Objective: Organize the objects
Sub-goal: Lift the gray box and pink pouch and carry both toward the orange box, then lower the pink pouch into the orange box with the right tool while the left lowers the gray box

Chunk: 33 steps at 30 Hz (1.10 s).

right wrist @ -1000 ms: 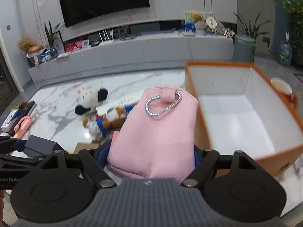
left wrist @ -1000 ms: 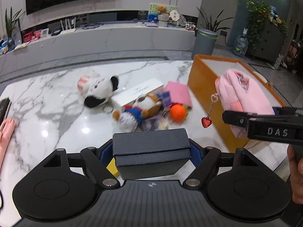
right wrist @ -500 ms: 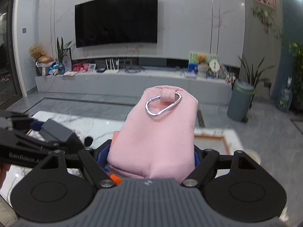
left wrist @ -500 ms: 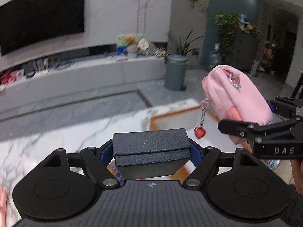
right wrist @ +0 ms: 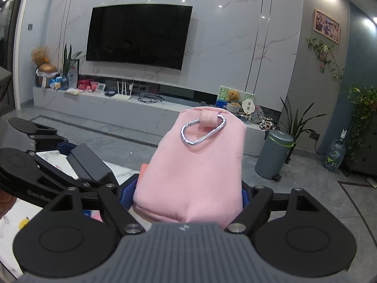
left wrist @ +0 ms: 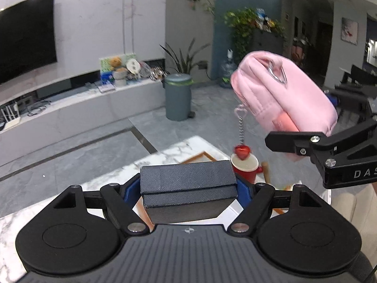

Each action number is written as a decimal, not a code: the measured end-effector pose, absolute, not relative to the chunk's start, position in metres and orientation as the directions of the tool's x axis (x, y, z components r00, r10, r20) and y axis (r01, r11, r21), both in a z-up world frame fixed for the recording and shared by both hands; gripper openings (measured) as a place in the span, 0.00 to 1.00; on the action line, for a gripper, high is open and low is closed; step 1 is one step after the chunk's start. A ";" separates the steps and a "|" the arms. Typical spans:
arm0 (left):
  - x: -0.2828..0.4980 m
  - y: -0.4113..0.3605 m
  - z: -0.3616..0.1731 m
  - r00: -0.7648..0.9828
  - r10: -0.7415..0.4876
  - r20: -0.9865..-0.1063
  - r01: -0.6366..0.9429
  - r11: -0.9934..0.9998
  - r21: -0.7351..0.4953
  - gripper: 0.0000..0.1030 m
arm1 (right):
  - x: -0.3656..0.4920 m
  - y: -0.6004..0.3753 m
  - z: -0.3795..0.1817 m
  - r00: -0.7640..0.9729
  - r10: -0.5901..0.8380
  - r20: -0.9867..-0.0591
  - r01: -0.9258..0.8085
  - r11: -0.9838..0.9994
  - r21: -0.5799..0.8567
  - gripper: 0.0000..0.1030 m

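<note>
My left gripper (left wrist: 188, 189) is shut on a dark grey textured box (left wrist: 186, 176), which sits squarely between its blue pads. My right gripper (right wrist: 188, 188) is shut on a soft pink pouch (right wrist: 200, 172) with a silver carabiner (right wrist: 202, 129) on top. In the left wrist view the pouch (left wrist: 280, 99) hangs high at the right, and a red heart charm (left wrist: 242, 151) dangles from it on a chain. An orange box's rim (left wrist: 200, 157) peeks out below, mostly hidden behind the grey box. From the right wrist, the grey box (right wrist: 90, 162) shows at the left.
A red cup (left wrist: 246, 168) stands just beyond the orange box on the white marble table (left wrist: 165, 158). A grey bin (left wrist: 178, 96) and a water bottle (right wrist: 334, 153) stand on the floor. Behind them runs a long TV bench (right wrist: 141, 108).
Both grippers rose and swung right, each keeping its load. The plush toys and most of the table dropped out of view, and the orange box now lies low behind the grey box.
</note>
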<state>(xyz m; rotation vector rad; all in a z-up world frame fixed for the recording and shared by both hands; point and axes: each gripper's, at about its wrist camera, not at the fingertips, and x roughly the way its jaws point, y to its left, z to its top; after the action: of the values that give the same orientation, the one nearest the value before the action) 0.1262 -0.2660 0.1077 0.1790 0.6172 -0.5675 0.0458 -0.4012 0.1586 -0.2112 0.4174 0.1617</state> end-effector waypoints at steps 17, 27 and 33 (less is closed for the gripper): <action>0.152 -0.310 0.006 0.477 -0.383 -0.791 0.724 0.682 0.107 0.88 | 0.082 -0.419 0.048 0.764 0.111 -0.635 -0.284 0.942 -0.177 0.78; 0.157 -0.352 -0.035 0.304 -0.265 -0.915 0.877 0.453 0.160 0.88 | 0.096 -0.425 0.001 0.631 0.180 -0.754 -0.393 0.913 -0.110 0.78; 0.164 -0.360 -0.055 0.204 -0.201 -0.958 0.921 0.372 0.118 0.88 | 0.104 -0.420 -0.016 0.561 0.199 -0.803 -0.431 0.899 -0.078 0.78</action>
<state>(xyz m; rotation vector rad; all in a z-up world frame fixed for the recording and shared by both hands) 0.1643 -0.3601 -0.0546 0.8487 1.0701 -0.9299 0.1041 -0.4201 -0.0161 -0.2796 0.9032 0.3765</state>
